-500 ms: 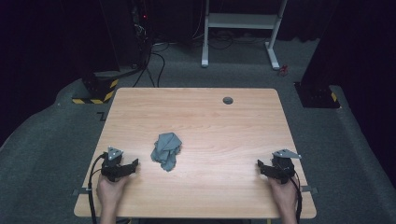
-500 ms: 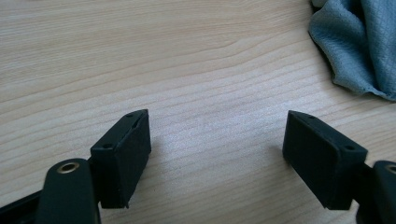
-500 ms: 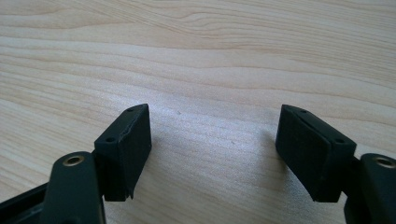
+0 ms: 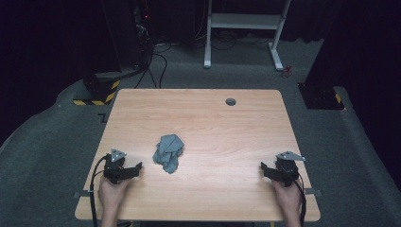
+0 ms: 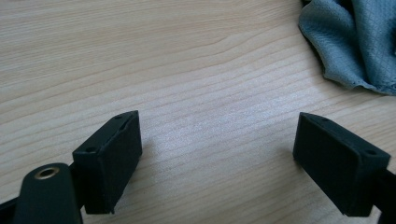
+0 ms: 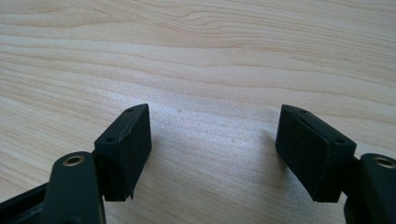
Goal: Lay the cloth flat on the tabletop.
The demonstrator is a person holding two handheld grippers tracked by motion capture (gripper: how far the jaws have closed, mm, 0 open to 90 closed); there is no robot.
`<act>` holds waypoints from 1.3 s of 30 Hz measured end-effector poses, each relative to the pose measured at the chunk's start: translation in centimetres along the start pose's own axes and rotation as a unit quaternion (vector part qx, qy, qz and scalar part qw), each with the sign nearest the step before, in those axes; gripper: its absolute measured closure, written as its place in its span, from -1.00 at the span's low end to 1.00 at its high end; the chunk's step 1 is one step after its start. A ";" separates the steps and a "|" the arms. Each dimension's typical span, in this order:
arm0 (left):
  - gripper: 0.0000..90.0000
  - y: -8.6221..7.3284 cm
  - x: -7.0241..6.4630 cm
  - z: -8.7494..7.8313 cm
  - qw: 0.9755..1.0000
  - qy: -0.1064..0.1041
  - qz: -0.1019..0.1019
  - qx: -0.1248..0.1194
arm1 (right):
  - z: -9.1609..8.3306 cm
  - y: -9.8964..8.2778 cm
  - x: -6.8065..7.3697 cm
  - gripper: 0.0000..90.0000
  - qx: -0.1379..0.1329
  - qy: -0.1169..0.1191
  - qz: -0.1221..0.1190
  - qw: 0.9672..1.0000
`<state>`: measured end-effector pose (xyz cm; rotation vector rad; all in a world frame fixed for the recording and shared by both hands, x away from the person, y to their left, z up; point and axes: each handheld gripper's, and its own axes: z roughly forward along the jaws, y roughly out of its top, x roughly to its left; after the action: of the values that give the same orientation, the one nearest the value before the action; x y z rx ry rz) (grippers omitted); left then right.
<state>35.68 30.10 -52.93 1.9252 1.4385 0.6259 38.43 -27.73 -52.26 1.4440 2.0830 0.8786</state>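
A crumpled grey-blue cloth [image 4: 169, 151] lies on the wooden table [image 4: 213, 123], left of the middle. My left gripper [image 4: 136, 169] rests near the front left, a short way left of the cloth, pointing toward it. Its jaws stand open over bare wood [image 5: 217, 135], and the cloth's edge [image 5: 355, 42] shows at the upper right of the left gripper view. My right gripper [image 4: 264, 169] sits near the front right edge, open, with nothing but wood grain between its jaws [image 6: 212, 140].
A small dark round hole [image 4: 231, 101] marks the table near its far edge. Beyond the table are a white metal frame [image 4: 243, 28], cables on grey floor, and yellow-black striped bases [image 4: 97, 92]. A person's hands hold both grippers at the front edge.
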 end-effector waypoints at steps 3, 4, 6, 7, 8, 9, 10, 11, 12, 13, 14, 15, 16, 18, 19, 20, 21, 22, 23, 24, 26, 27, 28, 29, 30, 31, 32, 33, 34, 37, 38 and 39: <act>-0.65 0.0 0.0 0.0 1.000 0.001 -0.001 0.001 | 0.0 0.0 0.0 -0.41 -0.001 -0.001 -0.002 1.000; -0.65 0.0 -0.1 0.0 1.000 0.003 -0.002 0.001 | 0.0 0.0 0.0 -0.41 -0.001 -0.001 -0.002 1.000; -0.65 0.1 -0.2 0.1 1.000 0.006 -0.002 0.002 | 0.0 0.0 0.0 -0.41 -0.001 -0.001 -0.002 1.000; -0.64 0.1 -0.3 0.0 1.000 0.005 -0.002 0.001 | 0.0 0.0 0.0 -0.41 -0.001 -0.001 -0.002 1.000; -0.62 0.1 -0.3 0.1 1.000 0.005 -0.002 0.000 | 0.0 0.0 0.0 -0.41 -0.001 -0.001 -0.002 1.000; -0.62 0.1 -0.3 0.1 1.000 0.004 -0.002 0.000 | 0.0 0.0 0.0 -0.41 -0.001 -0.001 -0.002 1.000; -0.62 0.1 -0.3 0.1 1.000 0.004 -0.002 0.000 | 0.0 0.0 0.0 -0.41 -0.001 -0.001 -0.002 1.000; -0.63 0.2 -0.4 0.2 1.000 0.004 -0.004 0.000 | 0.0 0.0 0.0 -0.41 -0.001 -0.001 -0.002 1.000; -0.63 0.2 -0.4 0.2 1.000 0.005 -0.004 0.000 | 0.0 0.0 0.0 -0.41 -0.001 -0.001 -0.002 1.000; -0.63 0.2 -0.4 0.2 1.000 0.006 -0.001 0.002 | 0.0 0.0 0.0 -0.41 -0.001 -0.001 -0.002 1.000; -0.63 0.2 -0.4 0.2 1.000 0.006 -0.001 0.002 | 0.0 0.0 0.0 -0.41 -0.001 -0.001 -0.002 1.000; -0.63 0.2 -0.4 0.2 1.000 0.005 -0.001 0.001 | 0.0 0.0 0.0 -0.41 -0.001 -0.002 -0.001 1.000; -0.63 0.2 -0.4 0.2 1.000 0.005 -0.002 0.001 | 0.0 0.0 0.0 -0.41 0.000 -0.002 0.002 1.000; -0.61 0.3 -0.5 0.2 1.000 0.008 -0.004 0.000 | 0.0 0.0 0.0 -0.41 0.000 -0.002 0.002 1.000; -0.60 0.3 -0.5 0.3 1.000 0.007 -0.006 -0.002 | 0.0 0.0 0.0 -0.41 0.000 -0.002 0.002 1.000; -0.58 0.3 -0.6 0.3 1.000 0.006 -0.004 -0.004 | 0.0 0.0 0.0 -0.41 0.000 -0.002 0.000 1.000; -0.56 0.3 -0.6 0.3 1.000 0.005 -0.005 -0.004 | 0.0 0.0 0.0 -0.41 -0.001 -0.003 0.000 1.000; -0.55 0.3 -0.6 0.3 1.000 0.005 -0.004 -0.006 | 0.0 0.0 0.0 -0.41 -0.001 -0.003 -0.001 1.000; -0.54 0.3 -0.6 0.3 1.000 0.003 -0.004 -0.005 | 0.0 0.0 0.0 -0.41 -0.001 -0.003 0.001 1.000; -0.53 0.3 -0.5 0.2 1.000 0.001 -0.002 -0.007 | 0.0 0.0 0.0 -0.41 -0.001 -0.003 0.001 1.000; -0.52 0.4 -0.6 0.2 1.000 -0.002 -0.002 -0.013 | 0.0 0.0 0.0 -0.41 -0.001 -0.004 0.001 1.000; -0.51 0.4 -0.6 0.2 1.000 -0.002 -0.002 -0.013 | 0.0 0.0 0.0 -0.41 -0.001 -0.004 0.001 1.000; -0.51 0.4 -0.7 0.2 1.000 -0.007 -0.008 -0.017 | 0.0 0.0 0.0 -0.41 -0.001 -0.004 0.000 1.000; -0.50 0.4 -0.9 0.2 1.000 -0.012 -0.011 -0.021 | -0.1 0.0 0.0 -0.41 0.000 -0.004 0.000 1.000; -0.50 0.4 -0.9 0.2 1.000 -0.012 -0.011 -0.021 | -0.1 0.0 0.0 -0.41 0.000 -0.004 0.000 1.000; -0.50 0.4 -1.0 0.2 1.000 -0.015 -0.004 -0.022 | 0.0 0.0 0.0 -0.41 -0.001 -0.003 0.001 1.000; -0.50 0.4 -1.1 0.2 1.000 -0.016 -0.004 -0.022 | -0.1 0.0 0.0 -0.41 0.000 -0.004 0.001 1.000; -0.50 0.4 -1.2 0.1 0.999 -0.023 -0.004 -0.024 | 0.0 0.0 0.0 -0.41 -0.001 -0.003 0.001 1.000; -0.50 0.5 -1.3 0.0 0.999 -0.026 -0.004 -0.027 | 0.0 0.0 0.0 -0.41 -0.001 -0.003 0.001 1.000; -0.50 0.5 -1.4 -0.2 0.999 -0.035 -0.002 -0.031 | 0.0 0.0 0.0 -0.41 -0.001 -0.003 0.001 1.000; -0.51 0.6 -1.6 -0.3 0.999 -0.043 -0.004 -0.033 | 0.0 0.0 0.0 -0.41 -0.001 -0.003 0.000 1.000; -0.51 0.6 -1.7 -0.2 0.998 -0.047 -0.005 -0.031 | 0.0 0.0 0.0 -0.41 -0.001 -0.003 0.001 1.000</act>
<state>35.39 28.40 -52.35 1.8730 1.3529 0.5618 38.37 -27.73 -52.25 1.4469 2.0762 0.8748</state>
